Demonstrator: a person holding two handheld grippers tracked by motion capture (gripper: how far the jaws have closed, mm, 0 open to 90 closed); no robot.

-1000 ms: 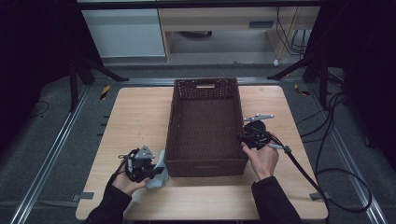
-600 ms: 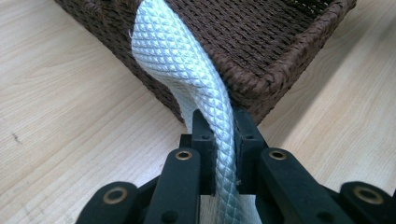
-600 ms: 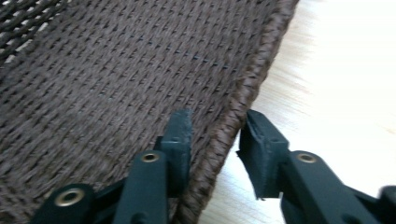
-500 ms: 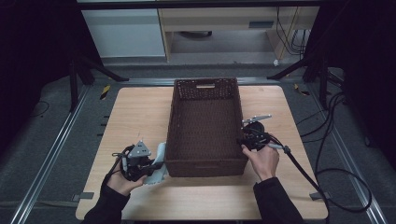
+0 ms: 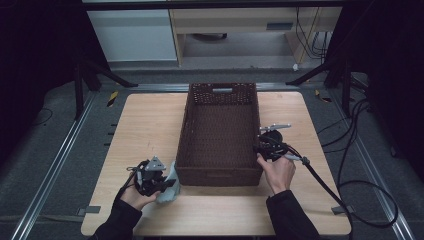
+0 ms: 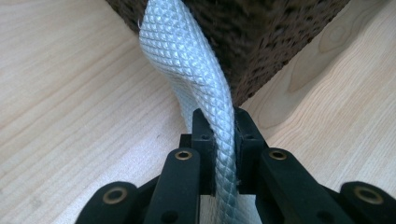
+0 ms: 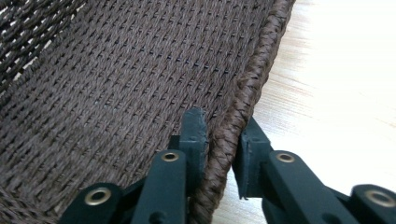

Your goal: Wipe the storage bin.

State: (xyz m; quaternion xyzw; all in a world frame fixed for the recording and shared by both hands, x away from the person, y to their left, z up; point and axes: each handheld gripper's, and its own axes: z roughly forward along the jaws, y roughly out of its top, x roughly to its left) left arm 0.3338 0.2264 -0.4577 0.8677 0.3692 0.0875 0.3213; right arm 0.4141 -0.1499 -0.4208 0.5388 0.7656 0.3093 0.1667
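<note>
A dark brown woven basket [image 5: 220,172] stands in the middle of the wooden table. My left gripper [image 5: 167,184] is on the table by the basket's near left corner. It is shut on a pale, diamond-textured cloth [image 6: 187,56], which rises from between the pads [image 6: 223,135] and leans against the basket wall [image 6: 261,37]. My right gripper [image 5: 261,145] is at the basket's right side. Its jaws have just been closing on the braided rim [image 7: 252,79], one finger inside the basket and one outside [image 7: 224,140], both pads touching the rim.
The basket's inside [image 5: 220,130] looks bare. Bare table [image 5: 145,125] lies on both sides of the basket. A thick black cable [image 5: 325,185] trails from the right gripper across the table's right edge to the floor.
The left gripper with the cloth shifted slightly away from me and came back toward the near edge. The right hand has stayed at the basket's right rim.
</note>
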